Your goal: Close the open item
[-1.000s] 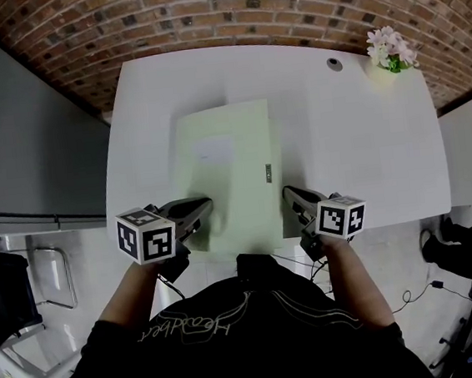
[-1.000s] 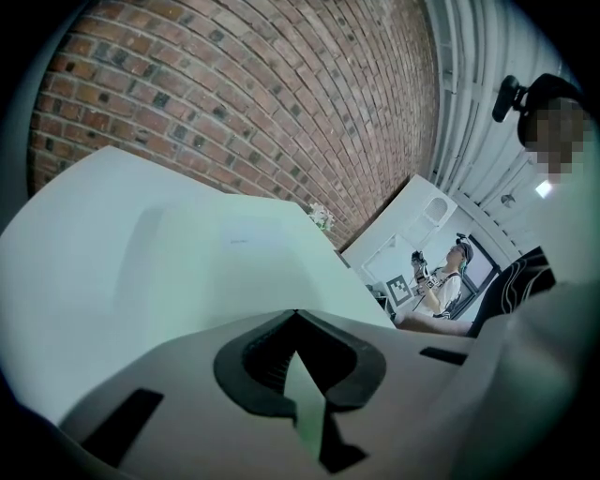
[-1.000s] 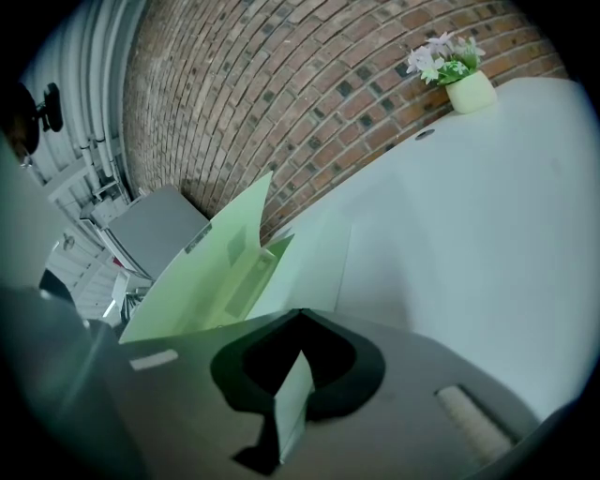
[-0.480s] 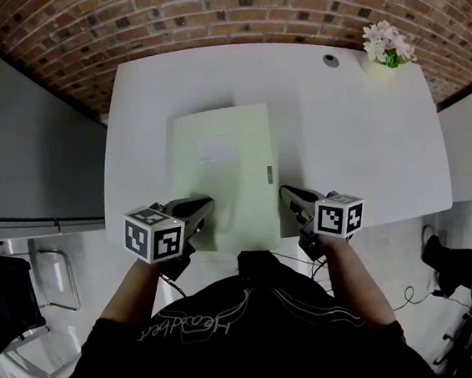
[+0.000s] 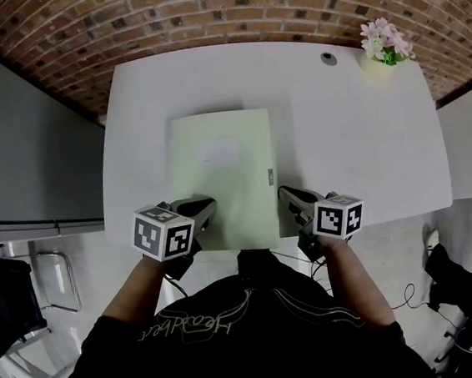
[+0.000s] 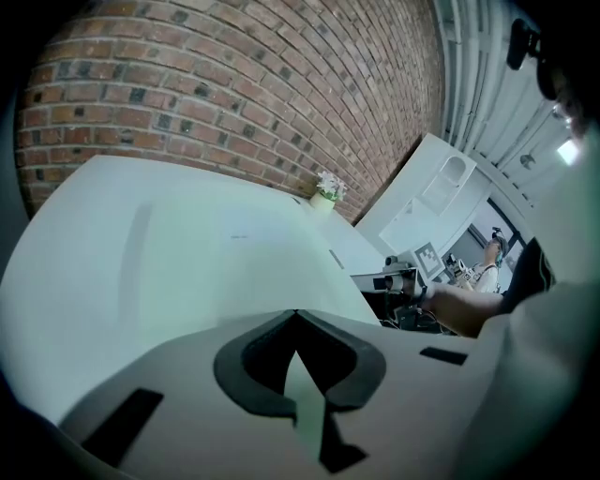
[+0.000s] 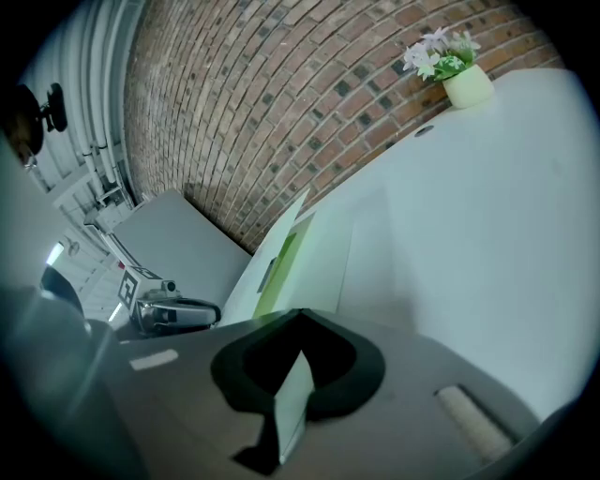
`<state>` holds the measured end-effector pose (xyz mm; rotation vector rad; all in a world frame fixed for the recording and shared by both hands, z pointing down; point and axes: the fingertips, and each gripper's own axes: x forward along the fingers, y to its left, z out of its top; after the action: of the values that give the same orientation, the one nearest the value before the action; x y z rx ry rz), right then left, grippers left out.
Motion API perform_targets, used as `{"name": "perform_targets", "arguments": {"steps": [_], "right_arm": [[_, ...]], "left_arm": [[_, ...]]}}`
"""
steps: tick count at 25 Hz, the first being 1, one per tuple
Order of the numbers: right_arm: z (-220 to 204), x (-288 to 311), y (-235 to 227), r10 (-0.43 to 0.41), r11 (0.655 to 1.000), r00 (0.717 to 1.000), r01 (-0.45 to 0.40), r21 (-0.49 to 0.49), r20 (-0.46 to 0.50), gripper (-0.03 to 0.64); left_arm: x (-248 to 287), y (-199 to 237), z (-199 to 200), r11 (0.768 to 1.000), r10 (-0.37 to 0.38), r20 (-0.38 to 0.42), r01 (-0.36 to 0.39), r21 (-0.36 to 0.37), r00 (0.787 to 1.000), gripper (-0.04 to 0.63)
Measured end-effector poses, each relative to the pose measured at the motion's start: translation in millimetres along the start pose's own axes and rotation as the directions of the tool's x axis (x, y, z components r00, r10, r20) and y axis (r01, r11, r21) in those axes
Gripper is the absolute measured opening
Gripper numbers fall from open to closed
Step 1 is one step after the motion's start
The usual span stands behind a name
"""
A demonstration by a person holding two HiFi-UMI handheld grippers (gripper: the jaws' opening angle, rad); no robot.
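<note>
L tool (image 5: 207, 205), R tool (image 5: 284, 193): jaws together

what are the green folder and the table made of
The folder is likely thin card or plastic sheet, pale green and matte; its edge shows as a thin sheet pinched in the left claw. The table has a smooth, even white top with no grain, probably laminate or painted board; its core cannot be told.

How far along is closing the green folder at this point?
Mostly done: the green folder lies nearly flat on the table. In hand: the left gripper and right gripper are each shut on its near edge. Left: the right gripper view shows a green gap along its side, so it probably needs pressing shut, then releasing.
</note>
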<state>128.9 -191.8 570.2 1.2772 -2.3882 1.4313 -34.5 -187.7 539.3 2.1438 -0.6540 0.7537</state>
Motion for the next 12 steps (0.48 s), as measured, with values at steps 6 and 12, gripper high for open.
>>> {"name": "perform_targets", "arguments": {"steps": [6, 12], "right_arm": [[-5, 0, -1, 0.005, 1.000, 1.000, -0.005, 0.016, -0.003, 0.003], [-4, 1, 0, 0.006, 1.000, 1.000, -0.006, 0.021, 0.002, 0.003]], "left_arm": [[6, 5, -4, 0.999, 0.033, -0.022, -0.033, -0.010, 0.999, 0.002], [11, 11, -3, 0.997, 0.064, -0.062, -0.066, -0.040, 0.996, 0.002]]}}
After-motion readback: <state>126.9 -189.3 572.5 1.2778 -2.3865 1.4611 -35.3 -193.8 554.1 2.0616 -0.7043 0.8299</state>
